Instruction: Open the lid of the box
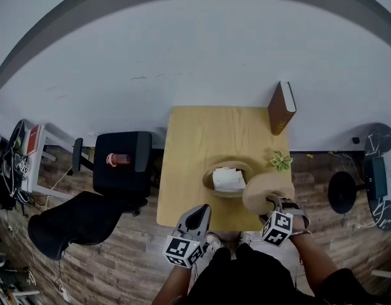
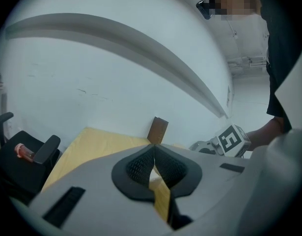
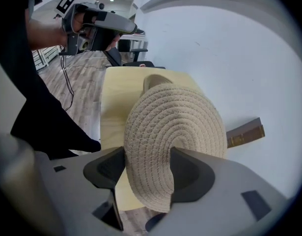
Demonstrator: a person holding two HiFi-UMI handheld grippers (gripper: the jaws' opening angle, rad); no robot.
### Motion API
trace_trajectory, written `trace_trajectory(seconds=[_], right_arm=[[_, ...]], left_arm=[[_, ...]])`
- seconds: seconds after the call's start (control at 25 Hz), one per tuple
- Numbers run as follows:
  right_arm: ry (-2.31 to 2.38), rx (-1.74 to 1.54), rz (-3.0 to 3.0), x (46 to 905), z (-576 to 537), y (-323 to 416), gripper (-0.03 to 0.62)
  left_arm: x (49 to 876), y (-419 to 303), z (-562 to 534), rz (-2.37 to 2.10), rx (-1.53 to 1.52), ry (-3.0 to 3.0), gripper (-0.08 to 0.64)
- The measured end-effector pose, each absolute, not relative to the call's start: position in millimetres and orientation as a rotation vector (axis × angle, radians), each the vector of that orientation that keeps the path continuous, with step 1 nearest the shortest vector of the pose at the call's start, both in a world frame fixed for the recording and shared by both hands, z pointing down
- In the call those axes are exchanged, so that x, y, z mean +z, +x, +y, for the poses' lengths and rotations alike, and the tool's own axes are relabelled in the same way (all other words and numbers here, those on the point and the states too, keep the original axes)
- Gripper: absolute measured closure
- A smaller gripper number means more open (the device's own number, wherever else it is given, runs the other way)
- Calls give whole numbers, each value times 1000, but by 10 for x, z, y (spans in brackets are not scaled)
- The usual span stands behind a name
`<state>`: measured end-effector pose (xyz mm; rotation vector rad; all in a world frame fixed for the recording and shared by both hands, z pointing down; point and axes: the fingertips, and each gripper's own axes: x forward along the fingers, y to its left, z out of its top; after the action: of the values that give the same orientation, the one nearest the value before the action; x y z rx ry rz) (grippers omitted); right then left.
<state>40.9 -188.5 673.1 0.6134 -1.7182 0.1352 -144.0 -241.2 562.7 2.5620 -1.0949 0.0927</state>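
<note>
A round woven box [image 1: 227,178] stands open near the front of the wooden table [image 1: 201,138], with white folded paper [image 1: 229,180] inside. Its woven rope lid [image 1: 265,192] [image 3: 175,132] is lifted off to the right of the box and tilted on edge. My right gripper [image 1: 273,203] [image 3: 148,168] is shut on the lid's rim. My left gripper [image 1: 196,220] [image 2: 153,168] hangs at the table's front edge, left of the box, its pads together with nothing between them.
A brown book [image 1: 281,108] stands at the table's far right corner, seen too as the book [image 2: 158,130] and the book [image 3: 245,133]. A small green plant [image 1: 281,161] sits right of the box. A black office chair [image 1: 109,183] stands left of the table.
</note>
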Motion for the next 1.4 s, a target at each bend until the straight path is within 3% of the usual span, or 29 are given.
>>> trace_trajectory(seconds=[0.88, 1.4], right_arm=[[393, 277, -1661, 7785, -1432, 596, 288], [566, 297, -1821, 7571, -1468, 565, 256]], left_arm=[[6007, -1231, -2273, -1039, 223, 2533, 541], [5912, -899, -2301, -971, 202, 2578, 540]])
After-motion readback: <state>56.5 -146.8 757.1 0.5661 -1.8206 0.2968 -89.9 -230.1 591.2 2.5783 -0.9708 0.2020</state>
